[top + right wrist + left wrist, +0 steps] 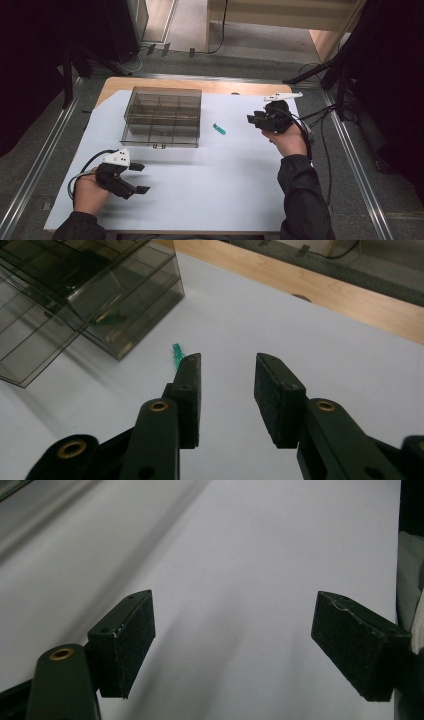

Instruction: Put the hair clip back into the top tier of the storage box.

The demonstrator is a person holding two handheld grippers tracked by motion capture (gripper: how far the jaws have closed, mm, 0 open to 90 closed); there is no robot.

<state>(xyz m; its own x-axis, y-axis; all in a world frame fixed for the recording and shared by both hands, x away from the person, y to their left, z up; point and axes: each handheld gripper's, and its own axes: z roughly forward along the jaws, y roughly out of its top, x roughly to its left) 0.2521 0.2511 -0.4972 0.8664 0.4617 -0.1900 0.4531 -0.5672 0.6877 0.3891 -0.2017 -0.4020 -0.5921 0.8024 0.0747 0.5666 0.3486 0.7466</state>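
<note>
— Green, that small piece (219, 129); where does it lie?
— On the white sheet (210, 175), between the smoky divided box (162, 117) and the right gripper (256, 120). In the right gripper view one jaw hides its lower end; what it is stays unclear.
— And the grippers?
— Right gripper's jaws parted, empty. Left gripper (140, 178) spread wide over bare sheet.

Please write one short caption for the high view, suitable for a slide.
Right gripper, open, points toward a small green piece beside the clear compartment box; left gripper waits open.
</note>
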